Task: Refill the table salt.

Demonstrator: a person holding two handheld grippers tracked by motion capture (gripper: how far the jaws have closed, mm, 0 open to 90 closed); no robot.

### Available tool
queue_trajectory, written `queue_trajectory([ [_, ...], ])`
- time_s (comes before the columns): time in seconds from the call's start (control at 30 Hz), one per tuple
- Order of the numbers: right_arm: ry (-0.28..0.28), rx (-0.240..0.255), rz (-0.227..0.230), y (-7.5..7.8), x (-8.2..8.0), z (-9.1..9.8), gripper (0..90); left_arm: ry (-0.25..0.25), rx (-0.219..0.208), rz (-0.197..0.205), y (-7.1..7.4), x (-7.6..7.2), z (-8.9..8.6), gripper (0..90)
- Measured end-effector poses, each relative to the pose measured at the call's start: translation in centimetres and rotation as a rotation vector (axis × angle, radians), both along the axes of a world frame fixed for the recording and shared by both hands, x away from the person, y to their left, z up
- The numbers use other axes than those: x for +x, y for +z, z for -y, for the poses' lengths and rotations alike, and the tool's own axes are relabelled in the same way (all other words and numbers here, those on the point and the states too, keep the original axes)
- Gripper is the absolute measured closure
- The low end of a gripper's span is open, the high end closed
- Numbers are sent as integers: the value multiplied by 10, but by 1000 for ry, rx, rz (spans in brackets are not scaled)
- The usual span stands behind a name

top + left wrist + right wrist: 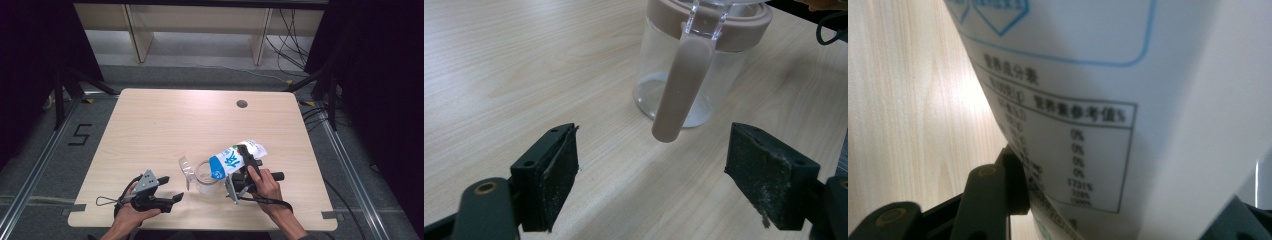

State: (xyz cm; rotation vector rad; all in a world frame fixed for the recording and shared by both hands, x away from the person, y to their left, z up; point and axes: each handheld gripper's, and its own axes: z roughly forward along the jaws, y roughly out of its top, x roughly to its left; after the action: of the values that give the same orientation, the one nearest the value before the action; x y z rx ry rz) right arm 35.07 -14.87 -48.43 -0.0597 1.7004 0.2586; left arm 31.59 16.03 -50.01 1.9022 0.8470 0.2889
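Note:
A clear jar (205, 176) with a brown rim and a brown handle (681, 85) stands on the table near the front middle; its clear flip lid (186, 167) is raised to the left. My right gripper (248, 161) is shut on a white and blue pouch (235, 157), which is tipped with its blue end over the jar's mouth. The pouch's printed label (1083, 145) sits between the black jaws in the right gripper view. My left gripper (170, 189) rests low on the table to the jar's left, open, its pads (556, 175) on either side of the handle but short of it.
The wooden table (165, 125) has a round cable hole (242, 103) at the back right. Dark frames and cables flank both sides. Shelving legs stand on the floor beyond the far edge.

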Motion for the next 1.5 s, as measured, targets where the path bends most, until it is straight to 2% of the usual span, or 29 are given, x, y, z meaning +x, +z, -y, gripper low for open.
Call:
queue_trajectory([
  [0.4, -4, -4, -3, 0, 0, 0, 529, -4, 0, 2, 0, 0, 0, 204],
  [0.43, 13, 1, 9, 0, 1, 0, 530, 1, -1, -1, 0, 0, 0, 204],
  [0.5, 14, -51, 20, 4, 0, -1, 531, 1, 0, 0, 0, 0, 0, 204],
  [0.7, 4, -40, 19, 3, -1, -1, 532, 0, 0, 0, 0, 0, 0, 204],
  [0.73, -1, -11, 11, 1, -1, -1, 532, 0, 0, 0, 0, 0, 0, 204],
  [0.83, 15, -2, 12, 0, 1, 0, 533, -2, 0, 1, 0, 0, 0, 204],
  [1.1, -1, -9, 5, 1, -1, 0, 534, 0, -5, 4, 0, 0, 0, 204],
  [1.13, 17, -1, 9, 0, 0, 0, 534, -1, -3, 3, 0, 0, 0, 204],
  [1.17, 12, -6, 6, 1, 0, 0, 534, 7, -4, 8, 0, 0, 1, 204],
  [1.23, 4, -7, 1, 1, -1, 0, 534, -7, 2, -1, 0, 0, 0, 204],
  [1.37, 15, -2, 10, 0, 0, 0, 534, -3, -6, 0, -1, 0, 1, 204],
  [1.4, 15, -1, 9, 0, 0, 0, 534, -3, 5, 0, 0, 0, 1, 204],
  [1.5, 2, -7, 7, 1, -1, -1, 535, -9, 0, 7, 0, 0, 1, 204],
])
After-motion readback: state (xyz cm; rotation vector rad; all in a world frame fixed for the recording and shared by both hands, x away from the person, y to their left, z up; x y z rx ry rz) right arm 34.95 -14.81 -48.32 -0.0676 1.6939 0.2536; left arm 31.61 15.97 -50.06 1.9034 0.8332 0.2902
